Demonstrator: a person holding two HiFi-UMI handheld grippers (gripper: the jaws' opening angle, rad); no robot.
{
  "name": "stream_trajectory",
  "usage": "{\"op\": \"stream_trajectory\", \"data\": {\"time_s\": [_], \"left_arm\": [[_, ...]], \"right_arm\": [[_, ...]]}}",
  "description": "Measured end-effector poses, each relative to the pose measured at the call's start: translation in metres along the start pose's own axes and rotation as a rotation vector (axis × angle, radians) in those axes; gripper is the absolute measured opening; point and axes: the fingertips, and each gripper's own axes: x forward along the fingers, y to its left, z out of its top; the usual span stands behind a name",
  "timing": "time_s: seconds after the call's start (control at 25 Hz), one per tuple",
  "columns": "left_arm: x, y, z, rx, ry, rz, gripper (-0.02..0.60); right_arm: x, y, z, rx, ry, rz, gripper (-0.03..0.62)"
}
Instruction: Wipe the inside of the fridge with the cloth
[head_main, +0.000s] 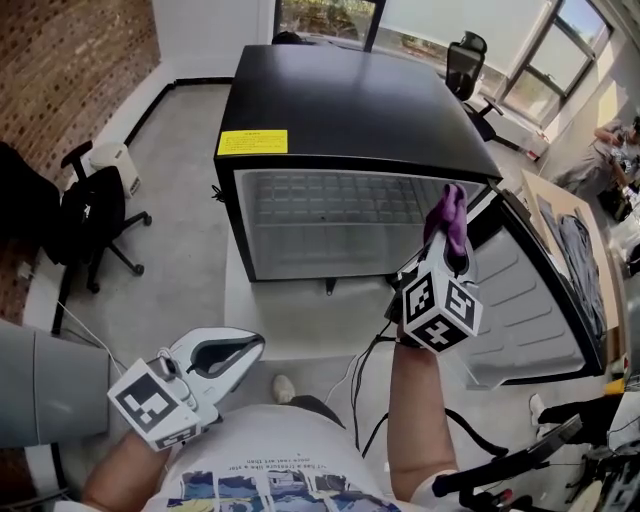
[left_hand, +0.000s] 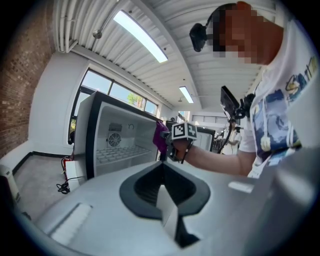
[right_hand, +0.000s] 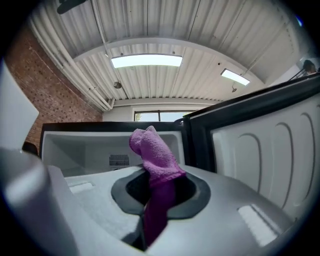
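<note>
A black mini fridge (head_main: 340, 100) stands open in front of me, its door (head_main: 520, 300) swung out to the right. Its pale inside (head_main: 330, 215) holds a wire shelf. My right gripper (head_main: 446, 238) is shut on a purple cloth (head_main: 447, 215), held just in front of the opening's right edge. In the right gripper view the cloth (right_hand: 152, 152) sticks up from between the jaws of the right gripper (right_hand: 160, 182), toward the fridge's inside (right_hand: 100, 150). My left gripper (head_main: 250, 346) hangs low at the left, shut and holding nothing; its own view shows the left gripper (left_hand: 162, 167) pointing at the fridge (left_hand: 115, 145) and the cloth (left_hand: 160, 136).
The fridge rests on a low white platform (head_main: 300, 320). A black office chair (head_main: 95, 215) stands at the left by a brick wall (head_main: 60, 60). Another chair (head_main: 465, 55) is behind the fridge. Cables (head_main: 365, 380) trail below my right arm. A flat board (head_main: 570, 240) lies right of the door.
</note>
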Motion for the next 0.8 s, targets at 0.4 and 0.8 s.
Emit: {"op": "stream_trajectory", "data": {"time_s": [0.4,0.8], "left_arm": [[0.01,0.012,0.002,-0.012,0.018,0.013,0.003],[0.012,0.016,0.002,-0.037,0.019,0.026,0.003]], "right_arm": [[0.037,-0.007,-0.009,0.082,-0.005,-0.083,0.054],[0.07,-0.009,-0.011,0.044,0.025,-0.124,0.054]]}}
